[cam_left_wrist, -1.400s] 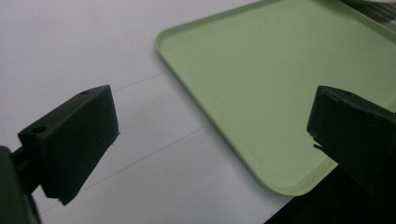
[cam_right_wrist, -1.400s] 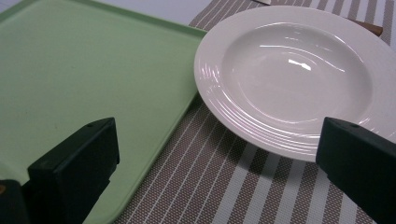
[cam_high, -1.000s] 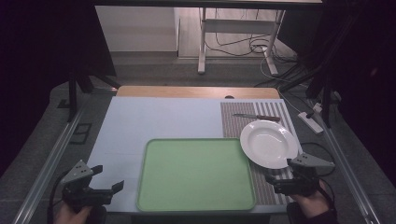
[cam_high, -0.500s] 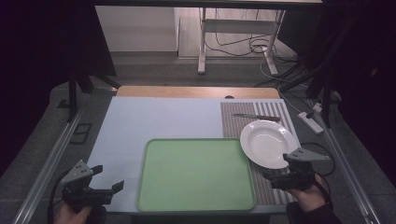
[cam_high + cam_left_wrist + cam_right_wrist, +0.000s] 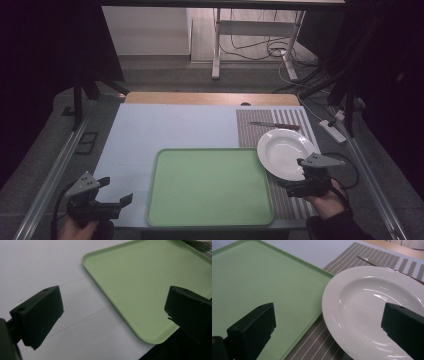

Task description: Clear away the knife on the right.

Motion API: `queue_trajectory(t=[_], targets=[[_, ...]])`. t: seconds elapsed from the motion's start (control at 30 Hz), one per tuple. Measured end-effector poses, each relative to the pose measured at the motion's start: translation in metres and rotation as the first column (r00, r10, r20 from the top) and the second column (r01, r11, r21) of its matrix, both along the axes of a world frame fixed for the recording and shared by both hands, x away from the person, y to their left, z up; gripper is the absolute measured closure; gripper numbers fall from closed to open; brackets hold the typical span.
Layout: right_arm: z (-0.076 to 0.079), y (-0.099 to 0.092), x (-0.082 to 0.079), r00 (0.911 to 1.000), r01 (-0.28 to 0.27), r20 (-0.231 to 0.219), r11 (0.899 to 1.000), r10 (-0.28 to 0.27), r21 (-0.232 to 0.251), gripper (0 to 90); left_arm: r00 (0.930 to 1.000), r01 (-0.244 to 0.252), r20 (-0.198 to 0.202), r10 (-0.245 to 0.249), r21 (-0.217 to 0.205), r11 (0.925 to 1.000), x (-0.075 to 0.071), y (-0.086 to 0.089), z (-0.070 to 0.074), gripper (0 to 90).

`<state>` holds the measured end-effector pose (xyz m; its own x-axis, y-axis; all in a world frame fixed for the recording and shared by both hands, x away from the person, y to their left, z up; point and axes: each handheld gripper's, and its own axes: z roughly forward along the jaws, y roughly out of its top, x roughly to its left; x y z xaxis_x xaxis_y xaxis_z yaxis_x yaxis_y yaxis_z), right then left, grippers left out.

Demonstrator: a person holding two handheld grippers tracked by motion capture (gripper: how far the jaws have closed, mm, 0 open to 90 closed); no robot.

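**A:** Start with the high view; where are your hands?

**B:** Your right gripper (image 5: 302, 181) sits at the near right of the table, just at the near edge of the white plate (image 5: 286, 153); its jaws stand apart. Your left gripper (image 5: 112, 192) hangs at the near left corner, well apart from the plate, its jaws apart too; it holds nothing.

**A:** And the plate itself?

**B:** It lies flat on the striped placemat (image 5: 272, 120) at the right, its left rim just reaching the right edge of the green tray (image 5: 210, 186); a knife (image 5: 275, 125) lies on the mat just beyond it, at the far side.

**A:** Now your left gripper view.

**B:** Your two black jaws stand wide apart over the pale table top (image 5: 37, 270); between them you see the near left corner of the green tray (image 5: 140, 282), bare; nothing sits between the jaws.

**A:** And your right gripper view?

**B:** Again the jaws are wide apart; the plate (image 5: 372, 307) fills the right half, its rim lying between them, though I cannot tell whether either jaw touches it; the tray (image 5: 262, 280) lies to the left, the striped placemat (image 5: 317, 342) shows under the plate's rim, and the knife (image 5: 369, 261) lies on the far side.
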<state>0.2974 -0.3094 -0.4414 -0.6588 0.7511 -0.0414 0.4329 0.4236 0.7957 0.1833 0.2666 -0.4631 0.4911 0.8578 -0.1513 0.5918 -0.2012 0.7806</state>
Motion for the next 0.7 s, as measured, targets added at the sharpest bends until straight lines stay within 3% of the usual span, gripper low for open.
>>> queue_trajectory(t=[0.23,0.43,0.7], targets=[[-0.001,0.002,0.011,0.9998,0.001,-0.019,1.0,-0.001,0.007,0.3,1.0,0.0,0.0,0.0,0.0,1.0,0.0,0.0,0.0,2.0],[0.001,0.002,0.024,0.9975,0.014,-0.07,0.999,-0.012,0.032,0.3,1.0,0.0,0.0,0.0,-0.001,1.0,0.0,0.0,0.0,2.0],[-0.003,0.002,0.041,0.9957,0.015,-0.091,1.0,-0.017,-0.019,0.2,1.0,0.0,0.0,0.0,0.0,1.0,0.0,0.0,0.0,2.0]])
